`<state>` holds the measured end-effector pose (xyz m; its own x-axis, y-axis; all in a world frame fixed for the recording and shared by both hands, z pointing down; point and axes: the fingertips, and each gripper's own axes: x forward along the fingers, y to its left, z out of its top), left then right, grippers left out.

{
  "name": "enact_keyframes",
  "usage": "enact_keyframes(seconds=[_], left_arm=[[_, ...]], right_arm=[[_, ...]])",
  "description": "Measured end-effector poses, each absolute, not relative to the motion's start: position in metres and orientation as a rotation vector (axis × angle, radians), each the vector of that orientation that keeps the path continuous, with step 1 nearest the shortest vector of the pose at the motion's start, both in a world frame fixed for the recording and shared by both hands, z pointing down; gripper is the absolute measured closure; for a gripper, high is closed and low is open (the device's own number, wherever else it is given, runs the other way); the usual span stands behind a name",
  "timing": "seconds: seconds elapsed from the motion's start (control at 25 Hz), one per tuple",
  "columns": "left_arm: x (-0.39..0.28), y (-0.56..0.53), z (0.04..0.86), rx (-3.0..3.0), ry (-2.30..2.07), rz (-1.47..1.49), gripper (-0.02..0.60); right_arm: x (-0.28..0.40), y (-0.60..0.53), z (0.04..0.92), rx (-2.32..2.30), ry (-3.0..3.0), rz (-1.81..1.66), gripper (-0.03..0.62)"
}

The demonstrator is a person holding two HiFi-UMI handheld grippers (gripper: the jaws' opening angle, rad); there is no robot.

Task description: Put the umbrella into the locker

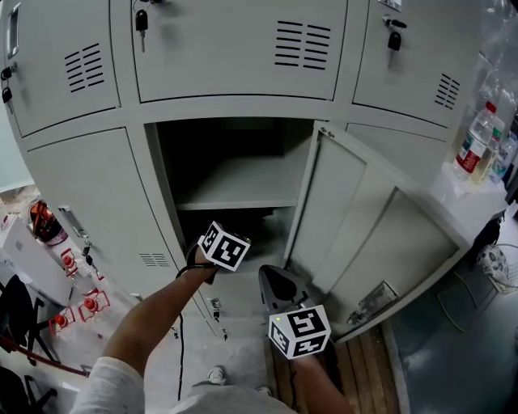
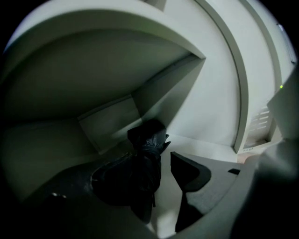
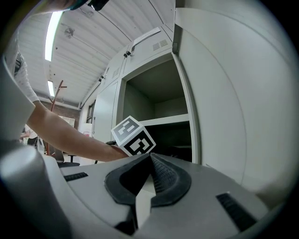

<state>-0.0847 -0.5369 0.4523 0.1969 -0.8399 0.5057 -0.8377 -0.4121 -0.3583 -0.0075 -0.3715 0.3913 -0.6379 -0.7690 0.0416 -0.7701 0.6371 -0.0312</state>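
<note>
Left claw point(image 2: 161, 164) spread, umbrella point(image 2: 145, 140) inside locker point(image 2: 205, 102)

umbrella point(image 2: 145, 164) in locker point(image 1: 235, 184), door point(image 1: 360, 234) at right

Grey metal locker bank point(image 1: 218, 73) w/ vent slots point(image 1: 303, 44) & keys point(image 1: 142, 20) in doors, white counter point(image 1: 461, 202) at rt w/ bottles point(image 1: 476, 144), wood-plank floor point(image 1: 364, 376) below, ceiling strip light point(image 3: 52, 35).

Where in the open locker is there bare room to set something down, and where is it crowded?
The shelf of the locker is bare, wall to wall. Under it, the umbrella and left gripper fill the middle; a bare strip of floor lies right of them, along the wall.
</note>
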Motion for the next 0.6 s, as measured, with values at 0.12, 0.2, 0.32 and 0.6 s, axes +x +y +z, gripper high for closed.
enact_keyframes(seconds=[0.12, 0.2, 0.32, 0.6], left_arm=[[-0.087, -0.529, 0.448, -2.419, 1.728, -0.98, 0.316], [-0.089, -0.524, 0.446, -2.411, 1.744, -0.955, 0.326], [-0.09, -0.516, 0.444, -2.418, 1.771, -0.924, 0.344], [-0.091, -0.498, 0.435, -2.445, 1.849, -0.816, 0.376]], right_arm=[[-0.007, -0.368, 0.391, 1.303, -2.837, 0.075, 0.591], [-0.008, -0.364, 0.391, 1.286, -2.848, 0.076, 0.591], [-0.007, -0.36, 0.391, 1.264, -2.863, 0.08, 0.591], [-0.006, -0.35, 0.39, 1.203, -2.895, 0.079, 0.591]])
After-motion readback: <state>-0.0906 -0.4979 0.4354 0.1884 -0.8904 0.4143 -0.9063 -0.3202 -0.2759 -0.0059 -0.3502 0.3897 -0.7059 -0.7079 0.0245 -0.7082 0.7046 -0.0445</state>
